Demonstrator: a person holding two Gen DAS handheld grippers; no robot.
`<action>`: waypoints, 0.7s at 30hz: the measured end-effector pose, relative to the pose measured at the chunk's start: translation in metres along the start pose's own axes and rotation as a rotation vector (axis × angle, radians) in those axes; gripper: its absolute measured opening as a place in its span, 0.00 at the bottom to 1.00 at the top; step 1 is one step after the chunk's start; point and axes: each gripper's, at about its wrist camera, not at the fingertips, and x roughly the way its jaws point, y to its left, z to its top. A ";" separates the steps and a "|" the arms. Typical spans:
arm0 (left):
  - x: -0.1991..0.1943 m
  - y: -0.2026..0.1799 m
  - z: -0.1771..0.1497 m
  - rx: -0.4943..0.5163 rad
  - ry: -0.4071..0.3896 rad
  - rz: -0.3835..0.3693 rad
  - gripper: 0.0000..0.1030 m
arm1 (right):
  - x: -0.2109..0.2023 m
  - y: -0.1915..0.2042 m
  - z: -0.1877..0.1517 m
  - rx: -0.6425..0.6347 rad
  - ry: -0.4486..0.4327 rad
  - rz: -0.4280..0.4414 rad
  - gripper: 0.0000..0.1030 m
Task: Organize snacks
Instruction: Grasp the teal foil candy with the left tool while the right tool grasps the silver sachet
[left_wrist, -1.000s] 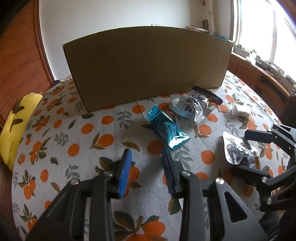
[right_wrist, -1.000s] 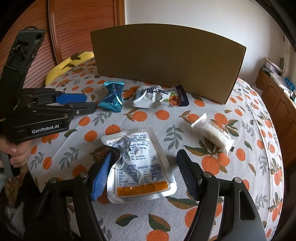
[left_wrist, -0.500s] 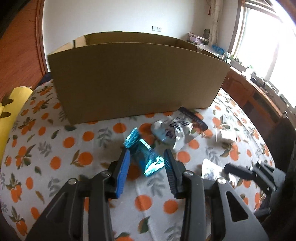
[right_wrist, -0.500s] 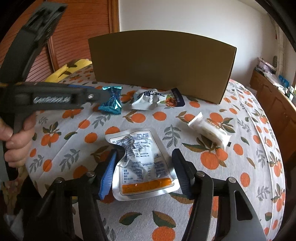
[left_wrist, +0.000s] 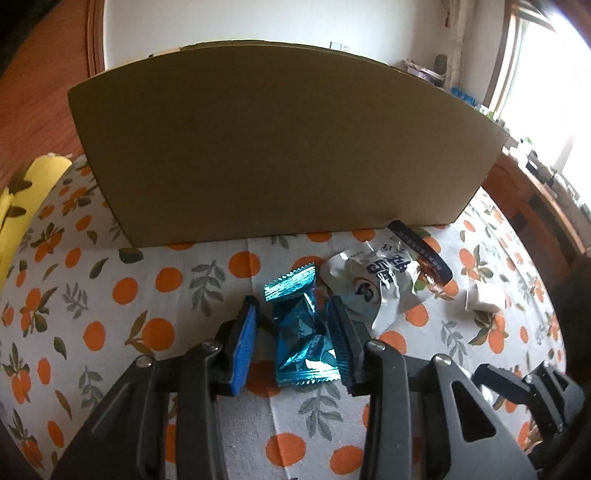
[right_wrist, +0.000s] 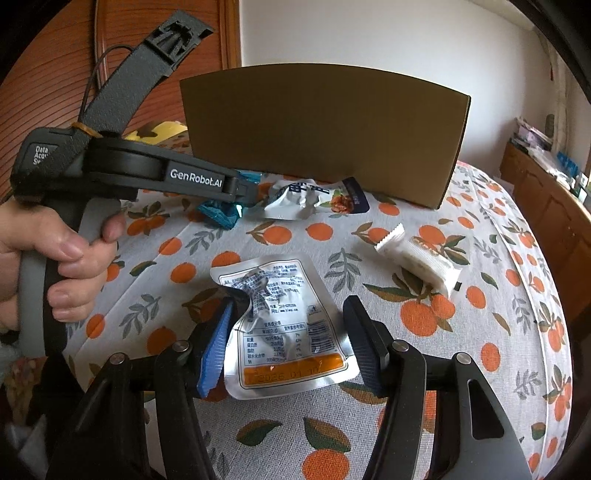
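A shiny blue foil packet (left_wrist: 303, 332) lies on the orange-print tablecloth (left_wrist: 110, 295), and my left gripper (left_wrist: 291, 306) straddles it. Its jaws are open, with a gap at the left pad (left_wrist: 243, 339). In the right wrist view the left gripper (right_wrist: 236, 192), held by a hand (right_wrist: 62, 251), covers most of that blue packet (right_wrist: 218, 218). My right gripper (right_wrist: 290, 299) is open around a flat silver pouch (right_wrist: 288, 314), its fingers close to the pouch's side edges. The brown cardboard box (left_wrist: 277, 147) stands behind the snacks.
A crumpled white-and-navy snack bag (left_wrist: 380, 280) lies just right of the blue packet, near the box wall. A white wrapped bar (right_wrist: 417, 258) sits to the right. A yellow cushion (left_wrist: 22, 184) is at the left, a wooden cabinet (right_wrist: 546, 206) beyond the table's right edge.
My left gripper moved forward over the table until the blue packet sat between its jaws. The right gripper's jaws narrowed around the silver pouch and stayed in place.
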 end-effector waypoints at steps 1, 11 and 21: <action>0.001 -0.003 0.000 0.017 -0.002 0.011 0.37 | 0.000 0.000 0.000 0.000 0.000 0.000 0.59; 0.007 -0.019 -0.003 0.106 -0.004 0.051 0.41 | 0.000 0.000 0.000 0.000 0.000 0.000 0.59; -0.001 -0.005 -0.006 0.084 -0.012 0.023 0.23 | -0.001 0.000 0.000 -0.001 -0.001 -0.001 0.59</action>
